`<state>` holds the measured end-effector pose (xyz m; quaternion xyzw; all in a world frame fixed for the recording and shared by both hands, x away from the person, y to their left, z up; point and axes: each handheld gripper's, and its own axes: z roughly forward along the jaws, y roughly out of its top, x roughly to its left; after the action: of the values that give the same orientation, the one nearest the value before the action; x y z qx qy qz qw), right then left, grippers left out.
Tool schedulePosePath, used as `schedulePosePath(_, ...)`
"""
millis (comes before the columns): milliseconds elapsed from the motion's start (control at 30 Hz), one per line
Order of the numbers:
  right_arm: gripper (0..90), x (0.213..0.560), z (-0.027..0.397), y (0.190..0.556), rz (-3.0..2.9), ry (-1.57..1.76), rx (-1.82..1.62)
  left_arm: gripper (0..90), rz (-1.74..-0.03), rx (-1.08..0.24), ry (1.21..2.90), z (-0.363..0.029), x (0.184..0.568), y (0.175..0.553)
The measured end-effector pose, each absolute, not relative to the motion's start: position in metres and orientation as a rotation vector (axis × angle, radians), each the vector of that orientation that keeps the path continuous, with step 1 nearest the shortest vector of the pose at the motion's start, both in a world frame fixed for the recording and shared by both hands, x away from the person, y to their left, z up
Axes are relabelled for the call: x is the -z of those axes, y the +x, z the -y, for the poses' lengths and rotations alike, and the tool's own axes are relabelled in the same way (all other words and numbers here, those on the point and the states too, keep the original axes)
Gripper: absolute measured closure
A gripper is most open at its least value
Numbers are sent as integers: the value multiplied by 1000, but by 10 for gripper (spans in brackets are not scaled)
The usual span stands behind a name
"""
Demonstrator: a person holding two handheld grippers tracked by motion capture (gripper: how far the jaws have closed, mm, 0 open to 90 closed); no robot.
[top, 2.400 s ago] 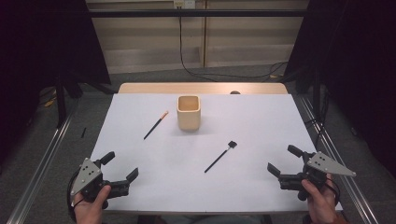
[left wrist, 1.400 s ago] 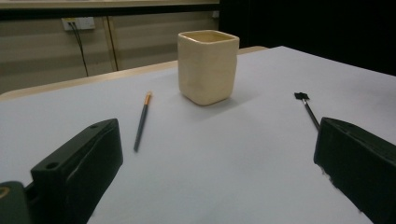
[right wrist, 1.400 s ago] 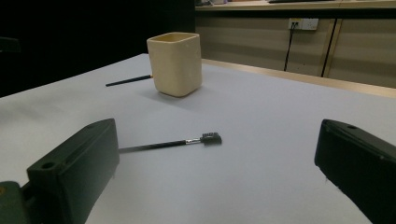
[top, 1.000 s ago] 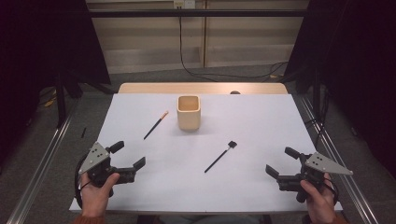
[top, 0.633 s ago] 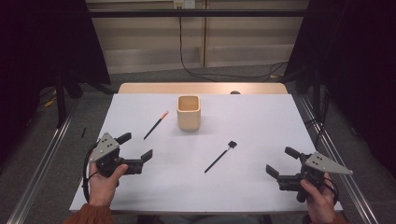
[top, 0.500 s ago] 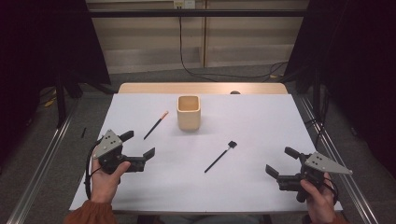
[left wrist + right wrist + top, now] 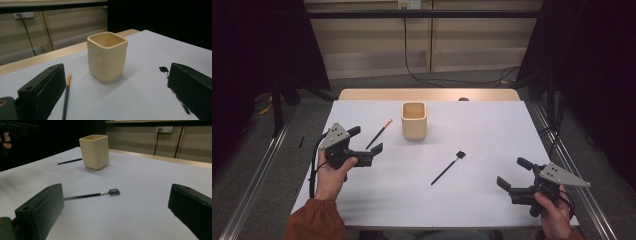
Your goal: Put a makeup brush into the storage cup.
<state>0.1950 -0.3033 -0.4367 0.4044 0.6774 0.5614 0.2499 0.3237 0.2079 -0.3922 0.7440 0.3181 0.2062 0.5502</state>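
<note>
The left gripper (image 7: 364,143) hangs over the white-covered table (image 7: 492,130) with its jaws spread wide and nothing between them, just beside the thin dark-handled brush with the orange tip (image 7: 379,133). That brush lies flat left of the cream square-sided ceramic cup (image 7: 414,120), its orange tip pointing towards the cup but apart from it. In the left gripper view the brush handle (image 7: 66,98) runs close along the inner face of the left-hand jaw.

Judgement: the step in hand is the pick-up of this brush. To do it well, centre the handle between the jaws, which at present it is not, lower until the jaw tips nearly meet the table, and close across the handle rather than along it. A grip near mid-length should limit tilting.

The right gripper (image 7: 515,176) rests near the front right of the table, jaws likewise released and empty. The black flat-headed brush (image 7: 447,167) lies between it and the cup; its head looks bristled in the right gripper view (image 7: 114,192), though the detail is small.

Count: brushes, two; cups, one; grippers, two.
</note>
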Motion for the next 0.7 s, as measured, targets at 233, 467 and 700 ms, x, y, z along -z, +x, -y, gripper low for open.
schedulePosePath(233, 0, 437, 303, 195, -1846, 1102, -1530, 19, -806, -498, 1764, -203, 390, 344)
schedulePosePath(467, 0, 437, 303, 195, -1846, 1106, -1529, 16, -794, -494, 1804, -194, 383, 360)
schedulePosePath(700, 0, 437, 303, 195, -1846, 1108, -1530, 18, -783, -508, 1839, -187, 378, 375)
